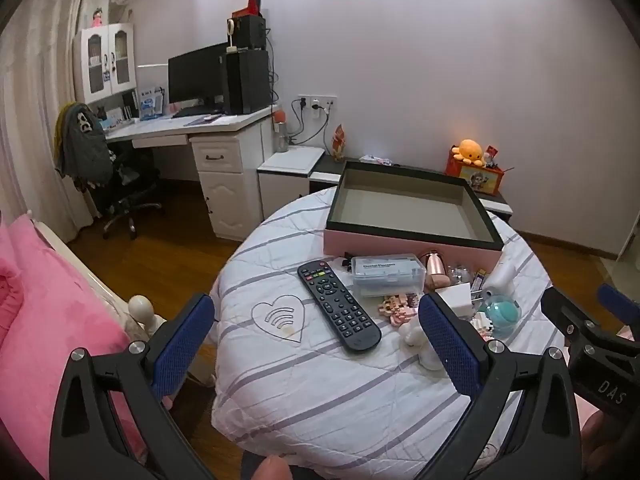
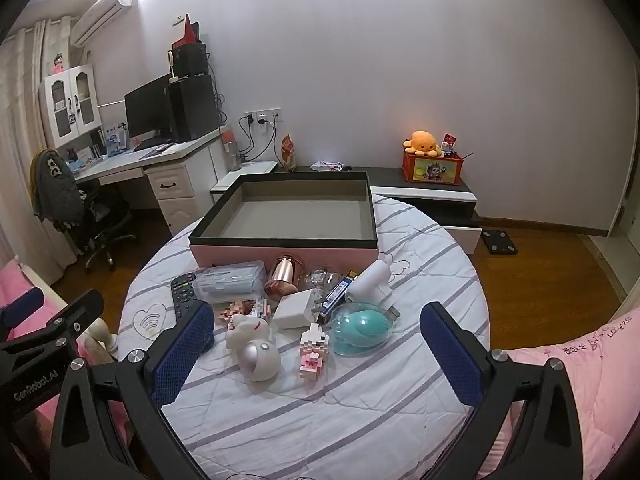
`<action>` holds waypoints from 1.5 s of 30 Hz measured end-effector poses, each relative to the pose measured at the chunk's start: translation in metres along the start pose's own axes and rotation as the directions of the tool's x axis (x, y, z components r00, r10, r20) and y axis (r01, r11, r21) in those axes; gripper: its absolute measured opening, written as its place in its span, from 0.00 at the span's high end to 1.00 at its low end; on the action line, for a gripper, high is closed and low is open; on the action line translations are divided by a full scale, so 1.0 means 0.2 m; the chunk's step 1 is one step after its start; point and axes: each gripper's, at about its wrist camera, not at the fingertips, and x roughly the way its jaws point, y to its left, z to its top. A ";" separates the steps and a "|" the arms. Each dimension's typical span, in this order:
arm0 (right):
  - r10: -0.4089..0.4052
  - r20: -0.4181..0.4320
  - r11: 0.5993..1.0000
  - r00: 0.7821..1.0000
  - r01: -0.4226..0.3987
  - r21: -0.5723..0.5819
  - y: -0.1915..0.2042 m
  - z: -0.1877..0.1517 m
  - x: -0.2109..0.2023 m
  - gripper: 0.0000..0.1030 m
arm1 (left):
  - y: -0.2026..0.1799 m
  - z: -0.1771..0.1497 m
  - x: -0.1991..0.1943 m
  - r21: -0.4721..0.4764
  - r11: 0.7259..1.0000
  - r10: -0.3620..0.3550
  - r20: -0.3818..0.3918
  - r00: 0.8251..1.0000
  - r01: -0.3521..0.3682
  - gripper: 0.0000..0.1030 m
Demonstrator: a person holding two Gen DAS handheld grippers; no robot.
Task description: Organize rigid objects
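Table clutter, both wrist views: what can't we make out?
- Remote control: right view, lower end behind the right gripper's left finger.
- Clear items beside the copper cup: too small and blurred to identify.
- White figure: left view, partly behind the left gripper's right finger.

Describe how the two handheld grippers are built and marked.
Both are alike: black frames with triangular cut-outs and silver bolts. The left gripper and right gripper each carry two flat fingers faced with blue textured pads. White lettering marks their bodies. No cables or sleeves show.
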 end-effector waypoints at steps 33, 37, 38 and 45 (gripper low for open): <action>0.000 0.021 1.000 1.000 0.000 -0.003 0.01 0.02 -0.04 0.00 | 0.02 -0.01 -0.06 0.003 1.000 -0.009 0.001 1.000 0.009 0.00; -0.001 0.022 1.000 1.000 0.001 -0.003 0.01 0.01 -0.04 0.00 | 0.02 -0.01 -0.06 0.004 1.000 -0.009 0.001 1.000 0.009 0.00; -0.001 0.022 1.000 1.000 0.001 -0.004 0.01 0.01 -0.04 0.00 | 0.02 -0.01 -0.06 0.004 1.000 -0.010 0.000 1.000 0.010 0.00; -0.007 0.020 1.000 1.000 0.007 -0.002 0.00 0.01 -0.03 0.00 | 0.03 -0.01 -0.04 0.006 1.000 -0.014 -0.014 1.000 0.015 0.00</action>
